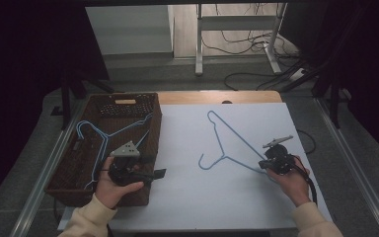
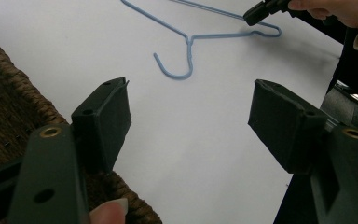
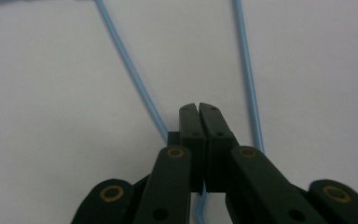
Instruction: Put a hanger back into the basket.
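A blue wire hanger (image 1: 227,140) lies flat on the white sheet (image 1: 187,192) that covers the table, its hook (image 1: 206,163) curled toward the person and toward the basket; its long bar runs away to a bend near the sheet's far edge; the right gripper (image 1: 262,164) is clenched on the hanger's near corner, at the right-hand end of the wire; in the right gripper view the two jaws stand pressed together with the blue wire (image 3: 135,79) coming out from under them on both sides and a short curve of it showing below; the right hand (image 1: 292,178) holds that gripper low over the sheet; the left gripper (image 1: 159,173) is released, its jaws wide apart and nothing between them; it hangs over the near right corner of the basket (image 1: 59,182), pointing across the sheet toward the hanger; in the left gripper view the hook (image 2: 175,70) lies well ahead of the open jaws, and the other gripper (image 2: 256,14) bites the wire at the top; the left hand (image 1: 112,186) rests at the basket's rim; a second blue hanger (image 1: 101,138) lies inside the dark woven basket, which sits at the table's left edge, just beside the sheet
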The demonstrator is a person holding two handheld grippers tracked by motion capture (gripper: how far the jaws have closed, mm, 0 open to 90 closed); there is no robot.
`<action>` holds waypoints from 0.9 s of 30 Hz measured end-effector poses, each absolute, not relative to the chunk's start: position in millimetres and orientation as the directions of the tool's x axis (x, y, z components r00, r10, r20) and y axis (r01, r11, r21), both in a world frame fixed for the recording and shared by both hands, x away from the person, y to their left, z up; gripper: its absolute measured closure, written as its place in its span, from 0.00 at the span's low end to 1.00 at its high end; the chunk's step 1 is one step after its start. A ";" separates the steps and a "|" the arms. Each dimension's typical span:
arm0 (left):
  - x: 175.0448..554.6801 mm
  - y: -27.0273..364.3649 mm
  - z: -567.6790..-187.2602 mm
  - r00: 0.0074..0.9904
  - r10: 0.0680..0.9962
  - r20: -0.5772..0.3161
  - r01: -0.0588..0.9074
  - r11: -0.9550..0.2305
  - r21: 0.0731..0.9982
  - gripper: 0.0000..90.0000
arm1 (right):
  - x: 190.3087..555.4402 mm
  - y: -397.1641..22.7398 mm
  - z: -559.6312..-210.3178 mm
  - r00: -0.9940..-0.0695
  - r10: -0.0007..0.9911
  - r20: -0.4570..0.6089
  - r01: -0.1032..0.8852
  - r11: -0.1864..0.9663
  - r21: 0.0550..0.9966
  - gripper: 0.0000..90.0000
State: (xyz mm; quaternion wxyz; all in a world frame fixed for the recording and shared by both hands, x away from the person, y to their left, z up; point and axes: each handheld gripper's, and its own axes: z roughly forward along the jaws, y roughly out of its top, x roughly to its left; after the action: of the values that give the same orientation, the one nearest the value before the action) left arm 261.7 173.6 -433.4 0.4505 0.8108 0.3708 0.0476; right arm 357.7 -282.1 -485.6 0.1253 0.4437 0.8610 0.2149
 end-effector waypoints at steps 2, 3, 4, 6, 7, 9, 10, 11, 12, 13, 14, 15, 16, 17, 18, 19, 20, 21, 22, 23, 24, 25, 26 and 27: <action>261.3 173.4 -433.3 0.721 0.643 -0.256 0.558 -0.320 0.766 0.32 | 358.0 -282.7 -488.5 -0.580 0.814 -0.027 0.715 0.525 0.463 1.00; 261.2 173.3 -433.2 0.722 0.643 -0.256 0.558 -0.321 0.766 0.32 | 357.9 -282.4 -489.4 -0.583 0.812 -0.024 0.716 0.527 0.457 1.00; 261.1 173.4 -433.2 0.722 0.643 -0.256 0.558 -0.321 0.765 0.32 | 357.7 -282.2 -490.0 -0.587 0.809 -0.024 0.715 0.533 0.453 1.00; 261.2 173.6 -433.5 0.722 0.643 -0.257 0.558 -0.322 0.765 0.32 | 356.9 -281.3 -490.3 -0.591 0.806 -0.023 0.714 0.536 0.449 1.00; 261.3 173.7 -433.8 0.722 0.643 -0.257 0.559 -0.322 0.764 0.32 | 356.5 -281.1 -490.0 -0.594 0.804 -0.022 0.712 0.538 0.451 1.00; 261.4 173.7 -434.4 0.721 0.643 -0.258 0.560 -0.321 0.764 0.32 | 355.7 -280.4 -488.9 -0.595 0.803 -0.020 0.708 0.536 0.459 1.00; 261.5 173.7 -434.5 0.721 0.643 -0.258 0.560 -0.321 0.764 0.32 | 355.3 -279.6 -488.3 -0.597 0.802 -0.018 0.706 0.536 0.462 1.00; 261.5 173.6 -434.6 0.721 0.643 -0.259 0.560 -0.321 0.764 0.32 | 355.0 -278.3 -487.8 -0.601 0.799 -0.014 0.703 0.537 0.466 1.00; 261.6 173.5 -434.6 0.721 0.643 -0.258 0.560 -0.321 0.763 0.32 | 354.7 -276.5 -487.1 -0.606 0.796 -0.014 0.699 0.540 0.469 1.00; 261.6 173.4 -434.7 0.722 0.642 -0.259 0.560 -0.322 0.763 0.33 | 354.3 -273.9 -486.5 -0.611 0.791 -0.009 0.694 0.542 0.473 1.00; 261.7 173.2 -434.7 0.721 0.642 -0.258 0.561 -0.323 0.763 0.33 | 354.1 -271.0 -486.0 -0.617 0.787 -0.005 0.690 0.544 0.476 1.00; 261.7 173.1 -434.9 0.722 0.642 -0.258 0.560 -0.323 0.763 0.33 | 354.0 -267.9 -485.8 -0.625 0.781 0.001 0.686 0.549 0.477 1.00; 261.7 173.1 -435.0 0.721 0.643 -0.259 0.561 -0.323 0.762 0.33 | 353.7 -265.1 -485.9 -0.635 0.772 0.007 0.681 0.556 0.476 1.00; 261.7 173.1 -435.0 0.721 0.643 -0.259 0.561 -0.322 0.762 0.33 | 353.1 -262.1 -486.3 -0.643 0.766 0.011 0.679 0.563 0.471 1.00; 261.6 173.3 -435.0 0.720 0.643 -0.259 0.561 -0.321 0.763 0.33 | 352.5 -260.1 -487.2 -0.649 0.760 0.008 0.676 0.572 0.465 1.00; 261.5 173.5 -434.8 0.720 0.643 -0.259 0.562 -0.321 0.763 0.33 | 351.8 -259.0 -488.2 -0.650 0.760 0.004 0.677 0.578 0.456 1.00; 261.2 173.7 -434.7 0.720 0.644 -0.260 0.562 -0.320 0.763 0.33 | 351.2 -259.4 -489.1 -0.649 0.761 -0.001 0.682 0.581 0.444 1.00; 261.1 173.8 -434.6 0.720 0.644 -0.260 0.561 -0.320 0.763 0.33 | 350.4 -261.6 -490.2 -0.640 0.768 -0.004 0.690 0.577 0.438 1.00; 260.9 174.1 -434.5 0.720 0.643 -0.260 0.561 -0.320 0.763 0.33 | 349.7 -263.5 -490.6 -0.631 0.775 0.000 0.697 0.568 0.438 1.00; 260.9 174.3 -434.5 0.720 0.643 -0.260 0.561 -0.320 0.764 0.33 | 348.5 -266.5 -491.2 -0.625 0.780 0.006 0.704 0.561 0.435 1.00; 260.8 174.5 -434.6 0.720 0.643 -0.260 0.561 -0.319 0.764 0.33 | 346.8 -269.2 -492.2 -0.620 0.784 0.004 0.709 0.559 0.430 1.00; 260.9 174.7 -434.7 0.720 0.643 -0.261 0.561 -0.319 0.764 0.33 | 344.9 -271.6 -493.4 -0.616 0.788 0.004 0.715 0.557 0.422 1.00; 261.1 174.9 -434.8 0.720 0.643 -0.261 0.561 -0.319 0.764 0.33 | 343.3 -274.1 -494.8 -0.611 0.791 -0.001 0.720 0.557 0.415 1.00; 261.2 175.0 -434.9 0.720 0.643 -0.261 0.562 -0.319 0.763 0.33 | 342.3 -277.8 -495.5 -0.606 0.795 0.007 0.724 0.549 0.417 1.00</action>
State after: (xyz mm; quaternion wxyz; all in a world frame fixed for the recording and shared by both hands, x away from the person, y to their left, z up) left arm 261.2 175.0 -434.9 0.4501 0.8107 0.3716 0.0452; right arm 342.3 -277.8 -495.5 0.0918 0.4340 0.8752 0.1928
